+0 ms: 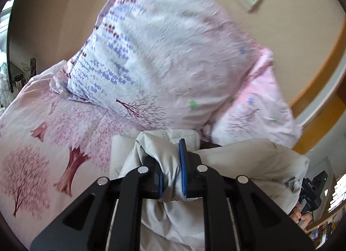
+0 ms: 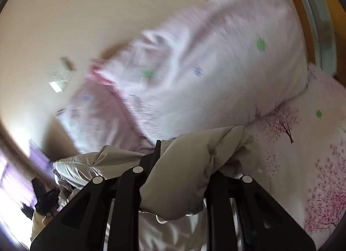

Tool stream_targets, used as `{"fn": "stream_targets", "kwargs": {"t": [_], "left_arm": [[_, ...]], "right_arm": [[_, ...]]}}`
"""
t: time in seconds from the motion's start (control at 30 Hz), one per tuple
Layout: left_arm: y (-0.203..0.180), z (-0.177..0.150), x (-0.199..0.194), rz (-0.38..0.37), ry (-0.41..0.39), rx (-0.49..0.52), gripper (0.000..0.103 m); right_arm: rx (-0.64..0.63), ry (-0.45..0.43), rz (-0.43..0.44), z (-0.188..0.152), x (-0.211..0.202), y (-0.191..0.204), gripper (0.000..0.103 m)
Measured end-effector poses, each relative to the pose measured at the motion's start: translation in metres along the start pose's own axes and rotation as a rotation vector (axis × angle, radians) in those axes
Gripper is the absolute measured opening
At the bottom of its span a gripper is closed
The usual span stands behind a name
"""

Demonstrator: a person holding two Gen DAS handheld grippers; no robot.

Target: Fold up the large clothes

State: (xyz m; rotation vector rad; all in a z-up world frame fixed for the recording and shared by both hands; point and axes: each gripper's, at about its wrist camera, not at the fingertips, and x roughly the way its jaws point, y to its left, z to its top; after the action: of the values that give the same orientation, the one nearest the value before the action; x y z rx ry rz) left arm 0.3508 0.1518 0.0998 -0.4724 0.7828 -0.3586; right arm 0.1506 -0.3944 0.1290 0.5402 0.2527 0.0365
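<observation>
A puffy pale-grey quilted jacket is being pinched between the blue pads of the black left gripper above a pink tree-printed bedsheet. Another fold of it is being clamped by the right gripper. "DAS" is being shown on the other gripper's black handle
</observation>
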Motion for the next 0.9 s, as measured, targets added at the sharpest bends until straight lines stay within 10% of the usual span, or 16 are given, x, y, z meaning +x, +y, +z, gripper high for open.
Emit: {"fn": "stream_targets", "kwargs": {"t": [0.4,0.63,0.9], "left_arm": [[0.016,0.022,0.103,0.137,0.175,-0.069,0.015],[0.028,0.025,0.122,0.133,0.235,-0.159,0.018],[0.056,0.027,0.113,-0.088,0.201,-0.341,0.068]], "right_arm": [[0.342,0.202,-0.324,0.009,0.111,-0.048,0.027],[0.478,0.177,-0.251,0.015,0.116,-0.062,0.074],[0.423,0.028,-0.184,0.023,0.078,-0.074,0.077]]}}
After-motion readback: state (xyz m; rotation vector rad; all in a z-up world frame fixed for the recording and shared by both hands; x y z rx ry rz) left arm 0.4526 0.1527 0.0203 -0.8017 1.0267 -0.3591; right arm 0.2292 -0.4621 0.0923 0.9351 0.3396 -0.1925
